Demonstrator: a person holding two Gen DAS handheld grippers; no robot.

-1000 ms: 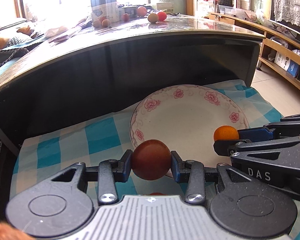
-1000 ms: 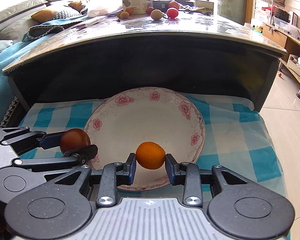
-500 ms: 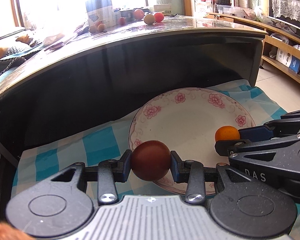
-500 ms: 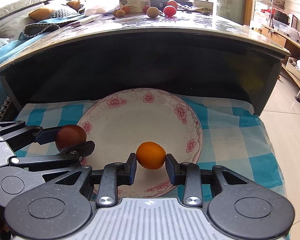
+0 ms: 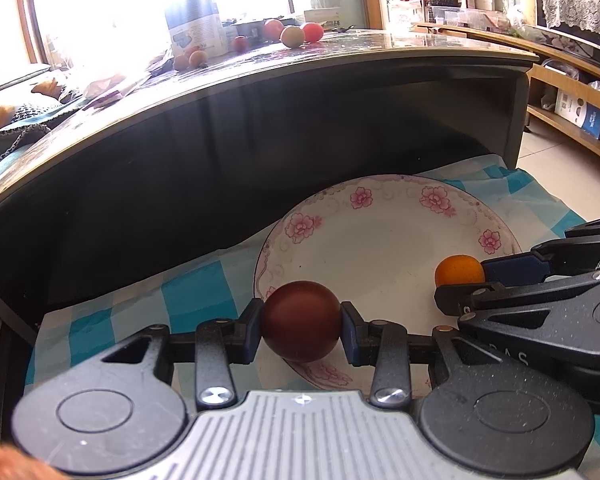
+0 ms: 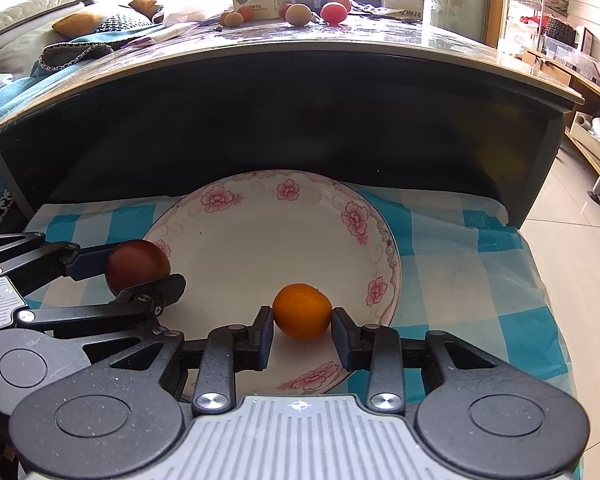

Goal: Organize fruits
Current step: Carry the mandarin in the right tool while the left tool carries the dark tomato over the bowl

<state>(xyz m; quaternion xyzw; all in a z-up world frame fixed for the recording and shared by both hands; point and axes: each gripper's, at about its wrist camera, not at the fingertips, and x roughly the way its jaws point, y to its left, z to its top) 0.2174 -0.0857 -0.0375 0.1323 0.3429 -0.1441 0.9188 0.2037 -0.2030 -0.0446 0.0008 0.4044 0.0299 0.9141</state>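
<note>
Both grippers have eased lower over the white floral-rimmed plate (image 6: 380, 236). Left gripper (image 5: 301, 322) clamps the dark red round fruit (image 5: 301, 321) above the plate's left rim; right gripper (image 6: 301, 326) pinches the small orange (image 6: 302, 311) near its front edge. Neither is set down yet; the plate's centre lies bare, while more fruit (image 6: 298, 14) waits on the glossy table (image 6: 380, 40).

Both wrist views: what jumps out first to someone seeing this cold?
The dark red fruit clamped in the left gripper over the near left rim of the floral plate, and the orange fruit between the right gripper's fingers low over the plate's near right part. Behind, more loose fruits sit on the glossy tabletop above the checked cloth.
</note>
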